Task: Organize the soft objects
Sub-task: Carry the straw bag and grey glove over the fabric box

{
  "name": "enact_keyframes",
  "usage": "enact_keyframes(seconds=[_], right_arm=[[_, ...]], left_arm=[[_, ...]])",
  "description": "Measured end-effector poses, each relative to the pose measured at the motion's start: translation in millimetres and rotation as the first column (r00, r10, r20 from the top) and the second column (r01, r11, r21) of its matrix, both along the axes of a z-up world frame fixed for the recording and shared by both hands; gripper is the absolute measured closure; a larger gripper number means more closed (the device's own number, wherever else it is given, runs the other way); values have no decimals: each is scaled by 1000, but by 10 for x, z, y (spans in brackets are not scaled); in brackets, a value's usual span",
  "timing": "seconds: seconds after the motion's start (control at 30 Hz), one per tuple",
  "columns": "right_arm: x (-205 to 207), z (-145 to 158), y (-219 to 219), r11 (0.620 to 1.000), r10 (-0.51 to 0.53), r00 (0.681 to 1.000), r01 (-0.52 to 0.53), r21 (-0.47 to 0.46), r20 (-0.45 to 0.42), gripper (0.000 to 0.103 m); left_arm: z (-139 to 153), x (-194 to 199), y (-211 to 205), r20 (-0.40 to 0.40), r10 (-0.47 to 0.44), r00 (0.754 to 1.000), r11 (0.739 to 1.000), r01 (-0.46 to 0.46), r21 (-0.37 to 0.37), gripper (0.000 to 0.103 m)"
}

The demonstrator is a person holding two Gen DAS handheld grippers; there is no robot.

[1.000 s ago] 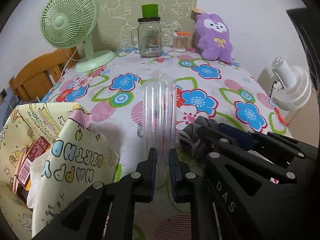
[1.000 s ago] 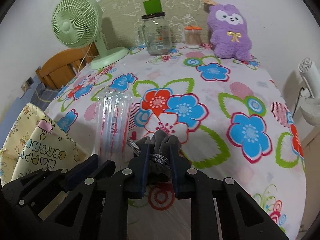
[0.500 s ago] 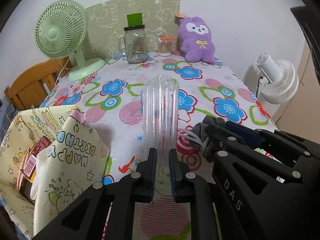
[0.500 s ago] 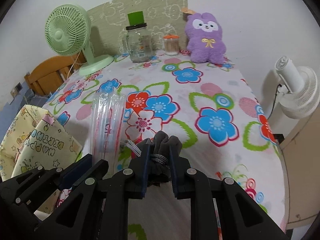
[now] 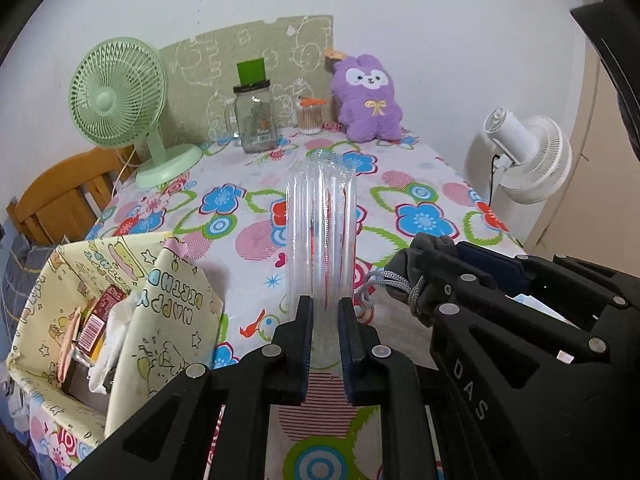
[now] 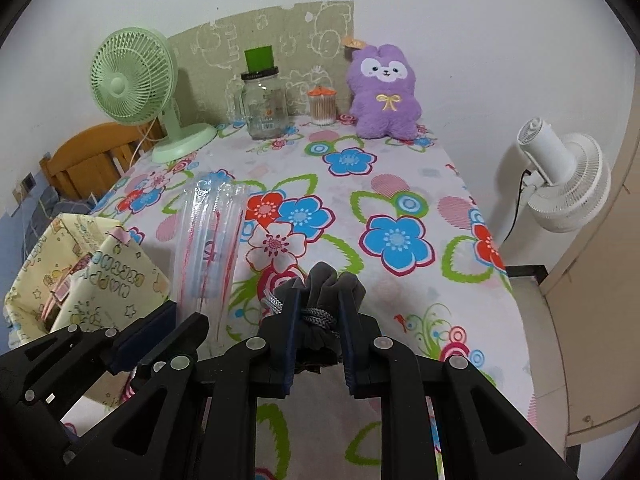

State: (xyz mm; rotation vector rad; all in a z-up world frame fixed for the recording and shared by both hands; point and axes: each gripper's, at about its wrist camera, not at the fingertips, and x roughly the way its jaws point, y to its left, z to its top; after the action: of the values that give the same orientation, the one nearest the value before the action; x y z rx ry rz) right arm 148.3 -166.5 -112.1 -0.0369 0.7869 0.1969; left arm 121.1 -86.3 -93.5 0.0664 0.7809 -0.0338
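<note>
A clear plastic bag [image 5: 322, 240] is being pinched by the left gripper [image 5: 323, 334], a grey drawstring pouch [image 6: 320, 304] by the right gripper [image 6: 318, 330] (both above the table); beyond, the purple plush [image 6: 385, 92] is being left unsorted.

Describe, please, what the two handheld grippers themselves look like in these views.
Both the left gripper and the right gripper are matte black angular plastic frames with silver round rivets and dark blue finger pads. White letters "DAS" mark the right one's side. No cables or sleeves show.
</note>
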Motion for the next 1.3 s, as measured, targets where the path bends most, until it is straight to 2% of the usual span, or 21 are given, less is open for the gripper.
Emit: enact_keyframes(seconds=[0.3, 0.67, 0.97, 1.3], right_arm=[[-296, 270, -22, 999, -41, 996, 44, -31, 77, 82], [-606, 575, 44, 998, -53, 989, 57, -26, 139, 82], [-797, 785, 228, 999, -30, 984, 32, -11, 174, 82], [-842, 862, 549, 1000, 9, 982, -8, -6, 190, 82]], left_arm=[[241, -248, -11, 51, -24, 998, 1000, 24, 3, 93], [530, -513, 92, 114, -42, 993, 999, 42, 3, 93], [726, -683, 286, 160, -38, 986, 999, 38, 3, 93], [768, -731, 593, 171, 3, 985, 1000, -4, 8, 93]])
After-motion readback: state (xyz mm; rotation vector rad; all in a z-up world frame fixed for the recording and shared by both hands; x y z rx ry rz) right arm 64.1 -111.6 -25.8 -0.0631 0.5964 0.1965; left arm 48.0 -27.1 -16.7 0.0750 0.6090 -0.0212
